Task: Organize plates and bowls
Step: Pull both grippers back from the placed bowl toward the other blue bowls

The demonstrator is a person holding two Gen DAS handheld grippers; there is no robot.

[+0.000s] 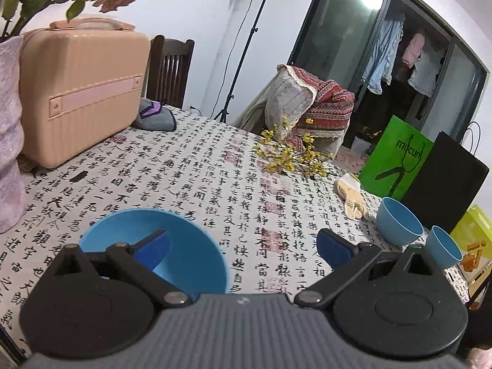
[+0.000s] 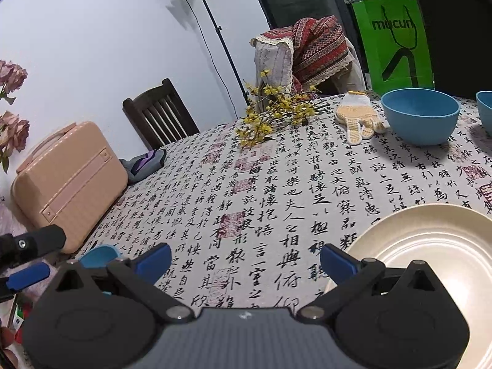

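My left gripper is open low over the tablecloth. Its left finger hangs inside a large blue bowl that stands at the near left, and its right finger is over bare cloth. A second blue bowl and a small blue bowl stand at the far right. My right gripper is open too, its right finger at the near rim of a cream plate. Beyond it stand the blue bowl and the small one. The large bowl peeks out at the left.
A pink case and a vase of flowers stand at the left of the table. Yellow flower sprigs, a work glove, a green bag and a black bag line the far side. Chairs stand behind.
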